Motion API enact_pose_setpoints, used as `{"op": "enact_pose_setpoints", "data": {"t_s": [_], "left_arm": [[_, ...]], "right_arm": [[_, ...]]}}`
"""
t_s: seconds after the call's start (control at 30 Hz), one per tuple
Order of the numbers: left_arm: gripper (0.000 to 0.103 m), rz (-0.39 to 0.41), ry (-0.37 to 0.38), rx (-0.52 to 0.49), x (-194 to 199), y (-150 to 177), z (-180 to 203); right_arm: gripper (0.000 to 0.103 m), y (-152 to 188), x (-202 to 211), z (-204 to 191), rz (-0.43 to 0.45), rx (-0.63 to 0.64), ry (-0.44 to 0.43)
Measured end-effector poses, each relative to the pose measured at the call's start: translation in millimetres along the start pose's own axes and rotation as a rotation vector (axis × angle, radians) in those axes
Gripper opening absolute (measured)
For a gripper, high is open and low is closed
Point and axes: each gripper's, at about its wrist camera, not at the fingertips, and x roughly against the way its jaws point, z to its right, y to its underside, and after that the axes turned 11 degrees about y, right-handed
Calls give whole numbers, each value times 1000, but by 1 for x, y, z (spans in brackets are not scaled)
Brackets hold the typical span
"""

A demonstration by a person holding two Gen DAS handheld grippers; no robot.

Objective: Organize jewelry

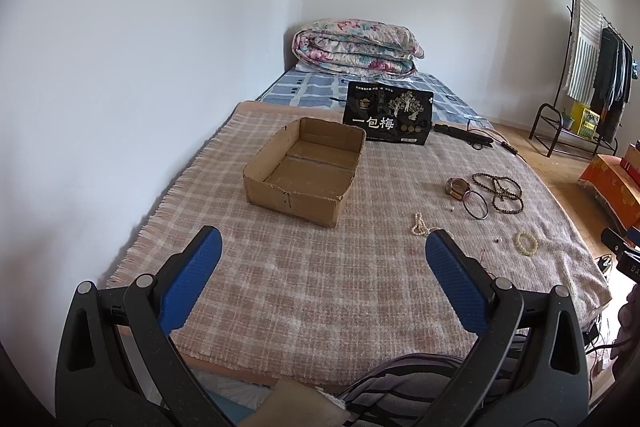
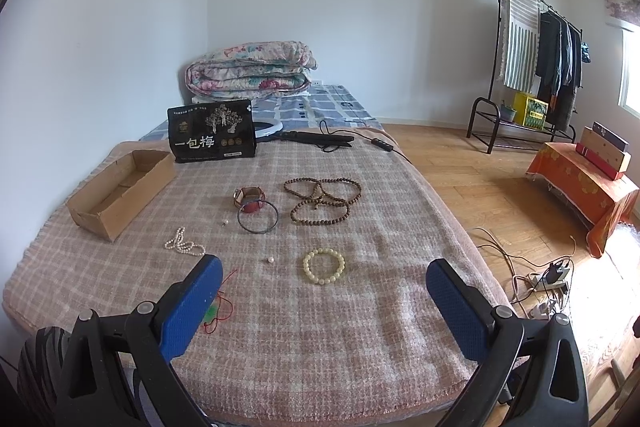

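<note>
**A:** What do I have in front of me on the left?

**B:** I see my left gripper with its blue pads spread wide, nothing between them, hovering over the plaid blanket. The cardboard box sits ahead of it, open-topped and bare inside.

**A:** And the right side?

**B:** My right gripper is gaping too, holding nothing. The cream bead bracelet lies on the blanket just beyond the fingertips. Further out are the dark bangle, the watch touching it, and the brown bead strand coiled beside them.

**A:** Anything near the left finger?

**B:** A pearl strand, a red cord partly behind the pad, and two loose pearls. The box is well to the left of all the jewelry; a black packet stands behind it.
</note>
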Motion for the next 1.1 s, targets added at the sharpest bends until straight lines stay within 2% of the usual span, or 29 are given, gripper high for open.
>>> {"op": "enact_pose_setpoints", "data": {"t_s": [0.27, 0.63, 0.8, 0.93, 1.0, 1.1], "left_arm": [[103, -45, 11, 15, -26, -4, -13], [103, -117, 139, -35, -79, -14, -21], [91, -147, 189, -101, -109, -25, -10], [89, -179, 250, -152, -133, -32, 2], [80, -199, 282, -178, -146, -34, 13], [79, -240, 335, -192, -168, -35, 27]], "right_arm": [[103, 8, -27, -3, -43, 69, -32], [103, 15, -63, -12, -109, 73, -158], [102, 12, -83, -23, -146, 109, -215], [99, 12, -96, -38, -156, 175, -261], [97, 13, -101, -48, -164, 213, -299], [92, 19, -110, -63, -183, 264, -354]]}}
